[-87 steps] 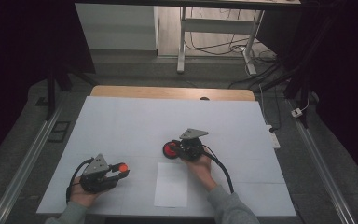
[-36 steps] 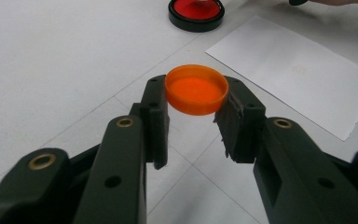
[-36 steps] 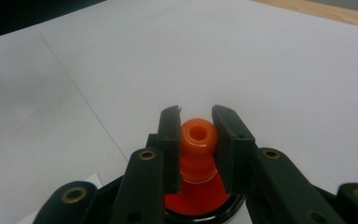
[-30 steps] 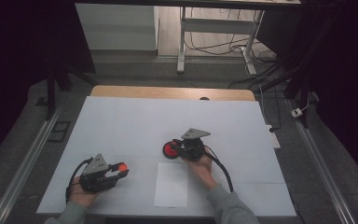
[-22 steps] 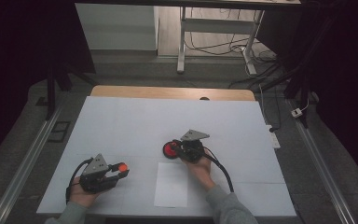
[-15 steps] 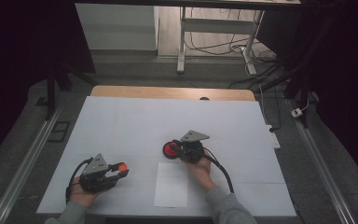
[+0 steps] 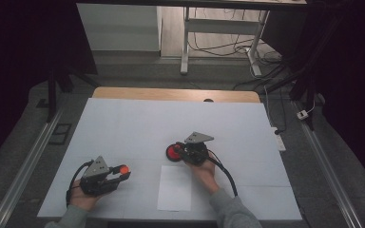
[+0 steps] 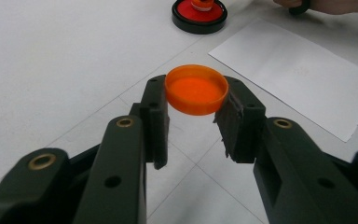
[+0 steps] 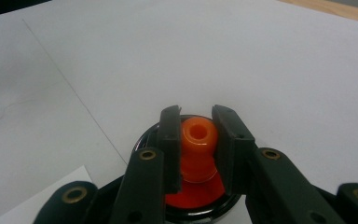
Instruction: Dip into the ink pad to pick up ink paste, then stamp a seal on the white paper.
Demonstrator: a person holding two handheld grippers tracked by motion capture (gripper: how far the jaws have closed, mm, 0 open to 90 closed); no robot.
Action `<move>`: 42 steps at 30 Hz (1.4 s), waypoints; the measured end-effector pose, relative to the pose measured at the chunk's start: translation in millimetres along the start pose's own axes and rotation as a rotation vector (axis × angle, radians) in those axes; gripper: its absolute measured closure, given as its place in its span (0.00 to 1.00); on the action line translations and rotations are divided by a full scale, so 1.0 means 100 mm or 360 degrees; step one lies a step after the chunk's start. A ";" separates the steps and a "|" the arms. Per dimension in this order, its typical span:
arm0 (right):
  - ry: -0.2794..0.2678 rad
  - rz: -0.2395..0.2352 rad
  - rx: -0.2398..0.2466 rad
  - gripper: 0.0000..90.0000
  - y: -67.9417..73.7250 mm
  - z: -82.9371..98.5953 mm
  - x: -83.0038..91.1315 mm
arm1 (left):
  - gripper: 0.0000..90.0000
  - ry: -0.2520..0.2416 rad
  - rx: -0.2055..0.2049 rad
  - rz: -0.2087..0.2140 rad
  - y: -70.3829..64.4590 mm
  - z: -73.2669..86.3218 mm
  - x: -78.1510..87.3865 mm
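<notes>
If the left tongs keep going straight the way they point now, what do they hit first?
Probably the red disc with the black rim, straight ahead beyond the orange cap the left tongs hold; depth is uncertain.

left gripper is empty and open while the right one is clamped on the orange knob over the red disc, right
Not quite. The left gripper is not empty: the left gripper view shows its jaws shut on an orange cap, held above the white table. The rest holds: the right gripper is clamped on the orange knob over the red disc.
</notes>
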State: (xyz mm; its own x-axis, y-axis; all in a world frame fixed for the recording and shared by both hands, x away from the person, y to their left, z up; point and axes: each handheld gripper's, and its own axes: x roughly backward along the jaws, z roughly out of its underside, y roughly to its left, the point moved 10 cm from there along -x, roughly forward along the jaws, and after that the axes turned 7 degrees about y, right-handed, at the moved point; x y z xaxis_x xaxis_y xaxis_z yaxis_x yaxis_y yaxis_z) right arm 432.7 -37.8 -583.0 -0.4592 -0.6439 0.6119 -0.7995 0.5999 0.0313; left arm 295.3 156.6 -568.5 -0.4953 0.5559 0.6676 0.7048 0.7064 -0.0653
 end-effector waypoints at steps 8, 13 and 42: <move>-0.0104 -0.0087 -0.0031 0.80 -0.03 -0.13 0.14 | 0.72 0.0007 0.0003 0.0000 0.02 0.01 -0.01; -0.0101 -0.0096 -0.0041 0.80 -0.04 -0.11 0.20 | 0.72 0.0005 0.0002 0.0001 0.01 0.01 -0.01; -0.0189 -0.0206 -0.0028 0.80 0.12 -0.16 0.67 | 0.72 0.0017 0.0005 -0.0007 0.03 0.02 -0.02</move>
State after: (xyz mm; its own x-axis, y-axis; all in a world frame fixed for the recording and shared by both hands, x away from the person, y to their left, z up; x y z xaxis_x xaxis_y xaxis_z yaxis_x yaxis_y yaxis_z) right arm 398.5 -65.9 -529.2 -0.3964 -0.7672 0.5043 -0.8485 0.5159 0.1179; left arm 297.4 158.0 -571.8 -0.4930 0.5480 0.6758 0.7009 0.7104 -0.0647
